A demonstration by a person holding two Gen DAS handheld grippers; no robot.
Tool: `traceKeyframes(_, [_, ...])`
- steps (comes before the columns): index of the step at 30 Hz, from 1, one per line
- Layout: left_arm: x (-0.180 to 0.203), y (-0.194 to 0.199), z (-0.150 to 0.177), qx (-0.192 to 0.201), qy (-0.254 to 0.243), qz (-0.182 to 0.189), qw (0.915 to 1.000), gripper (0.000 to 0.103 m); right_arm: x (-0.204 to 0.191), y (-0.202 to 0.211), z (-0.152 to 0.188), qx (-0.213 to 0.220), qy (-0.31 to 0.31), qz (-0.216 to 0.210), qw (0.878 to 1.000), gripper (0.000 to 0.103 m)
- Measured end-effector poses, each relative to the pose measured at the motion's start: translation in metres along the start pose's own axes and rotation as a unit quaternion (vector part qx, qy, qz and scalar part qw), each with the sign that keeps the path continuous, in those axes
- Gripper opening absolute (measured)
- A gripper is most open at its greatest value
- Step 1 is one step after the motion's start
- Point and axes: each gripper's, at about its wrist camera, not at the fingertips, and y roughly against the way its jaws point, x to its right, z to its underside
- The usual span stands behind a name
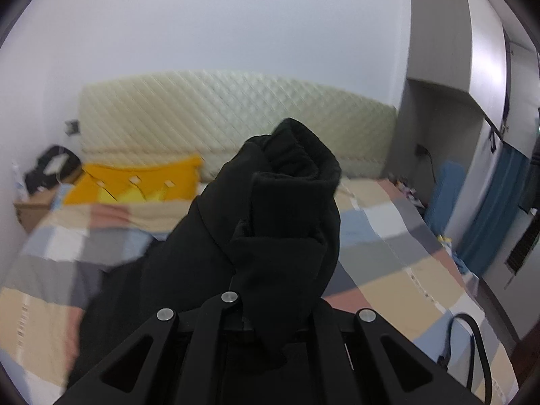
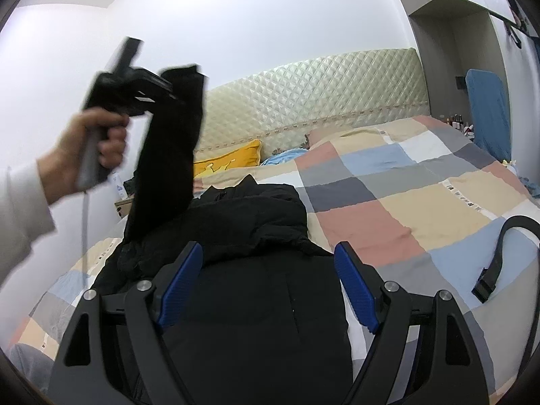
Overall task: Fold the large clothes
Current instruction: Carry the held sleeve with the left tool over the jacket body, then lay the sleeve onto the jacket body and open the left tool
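- Black coat (image 2: 256, 303) flat on bed (image 2: 405, 195), body nearest right-wrist cam, hood end toward headboard (image 2: 314, 91).
- One sleeve (image 2: 168, 155) lifted off coat, raised up & left in right-wrist view; cuff end (image 1: 297, 155) bunched right ahead of left-wrist cam.
- L claw (image 2: 182, 77) clamped tight on sleeve near cuff, held well above bed; fingers hidden under fabric in own view.
- L hand (image 2: 91, 145) wrapped round claw handle, pale sleeve at wrist; this part motion-blurred.
- R claw (image 2: 270, 283) jaws spread wide, nothing gripped; blue pads (image 2: 354, 287) either side of coat body, low over it. Contact w/ fabric: can't tell.
- Checked quilt on bed: beige, pink, grey, blue, white squares.
- Yellow pillow (image 2: 229, 162) at head end, just beyond coat; blue cloth beside it.
- Black strap (image 2: 499, 263) on quilt, right of coat, apart from it.
- Nightstand (image 1: 33, 209) left of bed w/ dark clutter on top.
- Wardrobe (image 1: 438, 67) along right wall.
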Motion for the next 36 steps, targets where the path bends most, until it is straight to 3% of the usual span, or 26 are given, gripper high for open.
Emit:
traceKeyframes(11, [0.04,-0.113,0.104,-0.049,0.011,0.021,0.9985,0.004,0.011,-0.015,0.001,-0.013,-0.001,-0.004,1.0,0.08])
traceKeyframes(18, [0.045,-0.173,0.158,-0.08,-0.009,-0.012,0.9967,0.004,0.033,-0.022,0.005,-0.012,-0.048,-0.002,0.999,0.08])
traceKeyframes(21, [0.041,-0.188,0.18,-0.092,0.004,-0.008,0.9957,0.004,0.037,-0.029,0.005,-0.017,-0.056,-0.003,0.998,0.08])
traceKeyframes(27, [0.048,-0.187,0.186,-0.09,-0.009,-0.018,0.9957,0.004,0.033,-0.037,0.005,-0.026,-0.047,0.001,0.999,0.081])
traceKeyframes(32, [0.058,-0.162,0.176,-0.055,-0.028,-0.057,0.9965,0.006,0.034,-0.03,0.005,-0.021,-0.05,0.004,0.999,0.081])
traceKeyframes(36, [0.067,-0.148,0.168,-0.064,-0.031,-0.071,0.9949,0.008,0.036,-0.025,0.005,-0.016,-0.05,0.007,0.999,0.081])
